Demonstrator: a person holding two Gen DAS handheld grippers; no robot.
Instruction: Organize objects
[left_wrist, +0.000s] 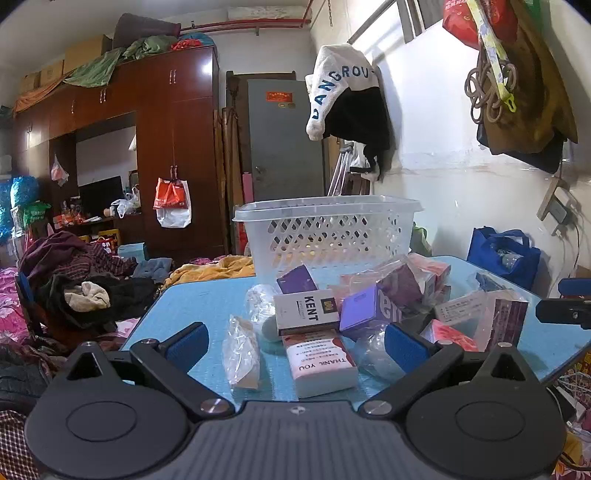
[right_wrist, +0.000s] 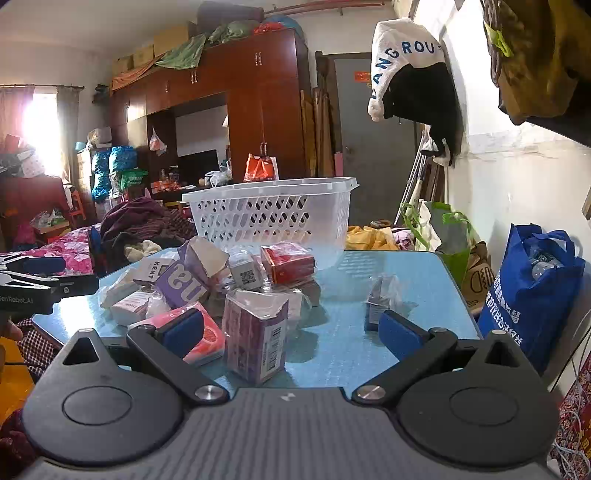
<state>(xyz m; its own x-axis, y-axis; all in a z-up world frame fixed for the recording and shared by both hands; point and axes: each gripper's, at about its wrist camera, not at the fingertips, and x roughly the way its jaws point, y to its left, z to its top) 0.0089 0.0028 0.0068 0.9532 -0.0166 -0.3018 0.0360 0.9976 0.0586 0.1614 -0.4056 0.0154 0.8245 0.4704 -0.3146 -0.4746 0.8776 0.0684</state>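
Crinkly plastic-wrapped cardboard boxes (left_wrist: 369, 310) heaped on blue bench (left_wrist: 207, 299) before lattice-walled white basket (left_wrist: 325, 232), left claw (left_wrist: 295, 343) and right claw (right_wrist: 291, 332) both spread open, empty.

Daylit indoor scene; strong fisheye distortion in both views.

A window (right_wrist: 40, 129) at far left of the right wrist view is overexposed and flares. The white wall (left_wrist: 436, 122) is bright; the wardrobe (left_wrist: 177, 122) carries a specular highlight. Frame corners vignette to black, straight edges bow, and focus is sharp centrally.

The blue table (left_wrist: 207, 299) carries a white basket (left_wrist: 325, 229) and scattered wrapped boxes (right_wrist: 255, 332)
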